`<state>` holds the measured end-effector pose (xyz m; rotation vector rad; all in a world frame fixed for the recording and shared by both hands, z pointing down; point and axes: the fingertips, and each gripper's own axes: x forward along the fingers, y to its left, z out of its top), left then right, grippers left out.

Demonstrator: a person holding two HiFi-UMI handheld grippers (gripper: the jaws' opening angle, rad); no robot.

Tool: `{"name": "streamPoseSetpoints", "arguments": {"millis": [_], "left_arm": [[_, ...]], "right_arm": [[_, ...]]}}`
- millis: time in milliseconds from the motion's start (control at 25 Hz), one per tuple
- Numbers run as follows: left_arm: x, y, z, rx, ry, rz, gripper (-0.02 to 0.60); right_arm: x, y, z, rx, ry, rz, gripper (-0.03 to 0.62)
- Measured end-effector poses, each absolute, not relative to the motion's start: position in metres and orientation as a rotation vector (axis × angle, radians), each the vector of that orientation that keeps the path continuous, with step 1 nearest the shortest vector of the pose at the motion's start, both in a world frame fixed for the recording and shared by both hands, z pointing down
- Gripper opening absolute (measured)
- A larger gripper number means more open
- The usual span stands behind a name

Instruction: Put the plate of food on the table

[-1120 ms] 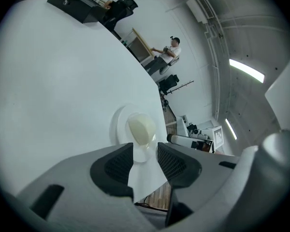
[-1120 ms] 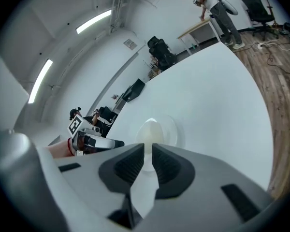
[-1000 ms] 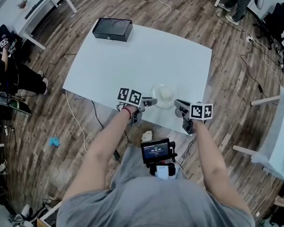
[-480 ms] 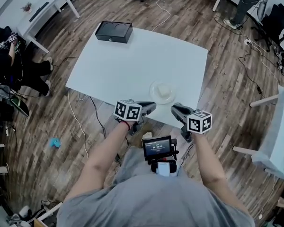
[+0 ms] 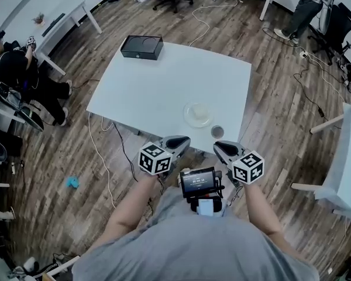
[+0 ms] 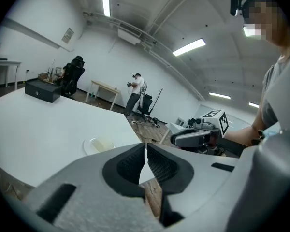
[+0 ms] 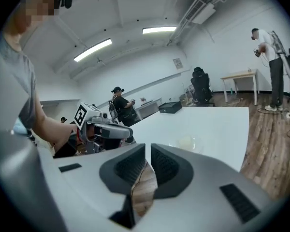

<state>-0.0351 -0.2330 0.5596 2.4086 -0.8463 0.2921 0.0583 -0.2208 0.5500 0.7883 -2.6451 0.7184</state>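
A clear plate [image 5: 198,114] with pale food rests on the white table [image 5: 164,81] near its front edge; it also shows as the plate [image 6: 99,144] and the plate [image 7: 187,143]. Both grippers hang off the table's near edge, close to my body and apart from the plate. My left gripper [image 5: 180,141] is shut and its jaws have just been closing with nothing between them; in its own view the left gripper [image 6: 146,151] shows pads together. My right gripper [image 5: 221,148] is shut and empty, as the right gripper [image 7: 148,153] shows.
A small dark round thing [image 5: 217,132] sits on the table right of the plate. A black box [image 5: 141,47] stands at the far left corner. A screen device [image 5: 199,185] hangs at my chest. People, chairs, cables and side tables ring the table.
Both grippers have drawn back from beside the plate, off the table's near edge toward my body, and rolled. The left jaws have closed. The plate stays on the table.
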Motion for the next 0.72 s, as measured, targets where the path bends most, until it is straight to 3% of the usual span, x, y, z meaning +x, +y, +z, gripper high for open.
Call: {"name": "streamPoseSetpoints", "arguments": {"millis": [720], "left_arm": [[-0.022,-0.146,0.530,2.476,-1.199,0.177,0.032]], "right_arm": [[0.107,-0.150,0.513,0.872,-2.744,0.532,0.049]]}}
